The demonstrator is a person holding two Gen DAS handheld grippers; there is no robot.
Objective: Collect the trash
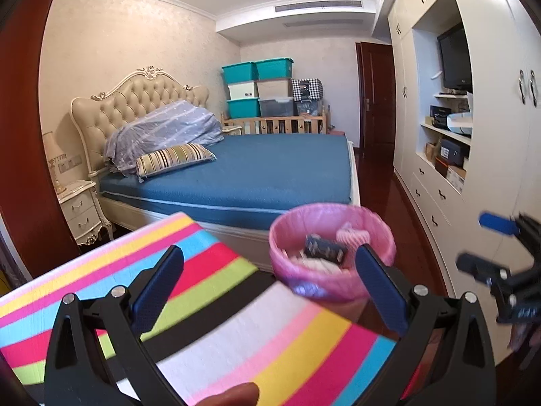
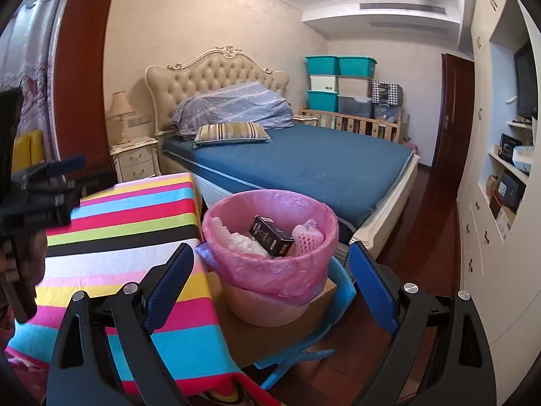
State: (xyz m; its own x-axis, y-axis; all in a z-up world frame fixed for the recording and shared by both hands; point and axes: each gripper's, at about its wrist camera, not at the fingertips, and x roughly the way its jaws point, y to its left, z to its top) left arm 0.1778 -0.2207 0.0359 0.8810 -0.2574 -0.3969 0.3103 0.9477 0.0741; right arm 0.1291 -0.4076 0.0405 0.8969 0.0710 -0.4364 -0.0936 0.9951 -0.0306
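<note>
1. I read no legible writing on the black box.
2. My right gripper stands wide open, empty, before the bin.
3. My left gripper also gapes empty.
4. The round bin, lined with crinkled pink plastic, sits beside the striped cloth; inside lie the box and pink foam netting.

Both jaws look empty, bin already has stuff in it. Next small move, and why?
Probably swing the left gripper back over the striped tablecloth to look for more trash. Both it and the right gripper stand open with nothing between the jaws, and the pink-lined bin already holds a black box, a foam net and white wrappers. No loose trash shows on the cloth here.
</note>
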